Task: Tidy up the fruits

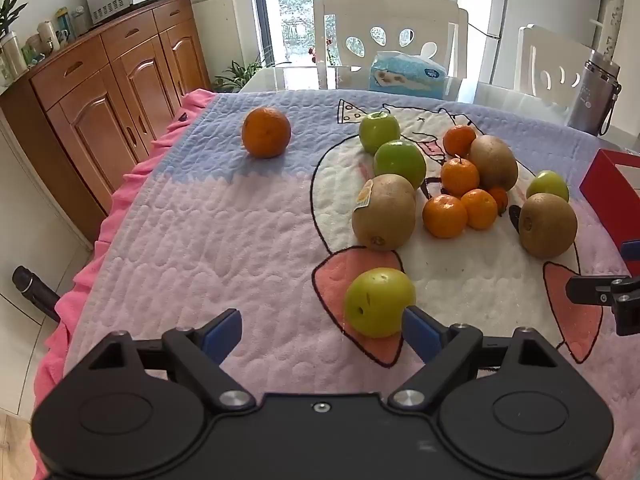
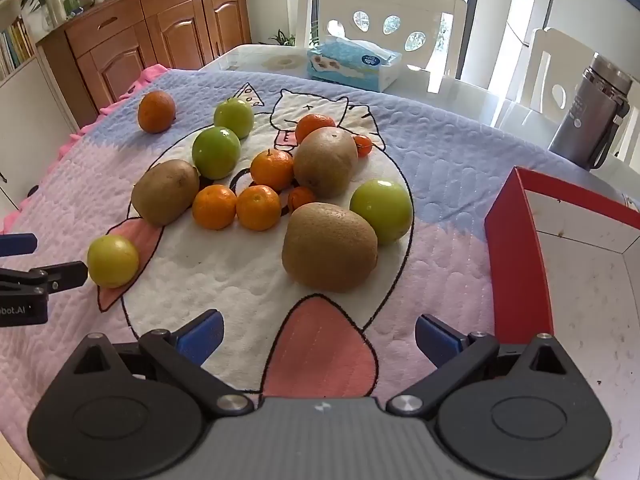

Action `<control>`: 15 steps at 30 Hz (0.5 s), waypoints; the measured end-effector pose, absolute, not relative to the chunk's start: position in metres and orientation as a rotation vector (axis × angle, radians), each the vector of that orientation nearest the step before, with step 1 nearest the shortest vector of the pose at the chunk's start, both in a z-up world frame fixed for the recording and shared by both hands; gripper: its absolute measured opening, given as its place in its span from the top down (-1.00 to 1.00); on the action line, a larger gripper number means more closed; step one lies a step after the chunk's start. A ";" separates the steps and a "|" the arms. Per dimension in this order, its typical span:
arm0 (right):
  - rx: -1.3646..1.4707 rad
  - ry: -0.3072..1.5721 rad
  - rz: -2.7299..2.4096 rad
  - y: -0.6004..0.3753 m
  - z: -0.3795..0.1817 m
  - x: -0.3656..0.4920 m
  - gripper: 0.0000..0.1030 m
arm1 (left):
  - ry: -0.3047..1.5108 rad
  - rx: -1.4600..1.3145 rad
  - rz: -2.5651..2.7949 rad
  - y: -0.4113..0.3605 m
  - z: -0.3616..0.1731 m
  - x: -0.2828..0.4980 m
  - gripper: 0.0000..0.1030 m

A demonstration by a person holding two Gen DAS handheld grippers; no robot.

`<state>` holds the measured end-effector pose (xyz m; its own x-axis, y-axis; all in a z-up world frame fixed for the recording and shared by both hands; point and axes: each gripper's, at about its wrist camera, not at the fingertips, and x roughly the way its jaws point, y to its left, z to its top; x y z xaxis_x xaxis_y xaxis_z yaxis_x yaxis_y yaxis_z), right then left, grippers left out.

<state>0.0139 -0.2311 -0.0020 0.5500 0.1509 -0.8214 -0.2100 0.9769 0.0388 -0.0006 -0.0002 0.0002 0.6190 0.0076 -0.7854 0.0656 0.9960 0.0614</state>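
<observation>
Fruit lies scattered on a cartoon-cat blanket [image 1: 200,240]: green apples, brown kiwis, several small oranges. My left gripper [image 1: 322,334] is open above the blanket; a yellow-green apple [image 1: 378,302] sits just ahead, beside its right fingertip and outside the gap. One orange [image 1: 266,132] lies apart at the far left. My right gripper [image 2: 320,334] is open with only blanket between its fingers; a large kiwi [image 2: 330,246] lies just beyond it, with a green apple [image 2: 382,210] behind. The same yellow-green apple [image 2: 113,260] shows at the left, next to the other gripper.
A red box with a white inside [image 2: 568,264] stands at the right edge of the table. Behind the fruit are a tissue pack [image 2: 352,62], a grey flask [image 2: 588,116] and white chairs [image 1: 390,36]. A wooden sideboard [image 1: 108,92] stands off to the left.
</observation>
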 end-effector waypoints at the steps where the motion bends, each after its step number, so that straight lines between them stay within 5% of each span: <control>1: -0.074 0.964 0.212 -0.231 -0.002 0.014 -1.00 | 0.902 0.085 -0.033 0.000 0.000 -0.001 -1.00; 15: -0.068 0.979 0.233 -0.232 0.008 0.023 -1.00 | 0.930 0.120 -0.041 -0.008 -0.001 0.006 -1.00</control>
<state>0.0233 -0.2323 0.0078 0.5352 0.1646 -0.8285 -0.2258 0.9730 0.0475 0.0058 -0.0081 -0.0005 0.5976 0.0170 -0.8016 0.0868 0.9925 0.0858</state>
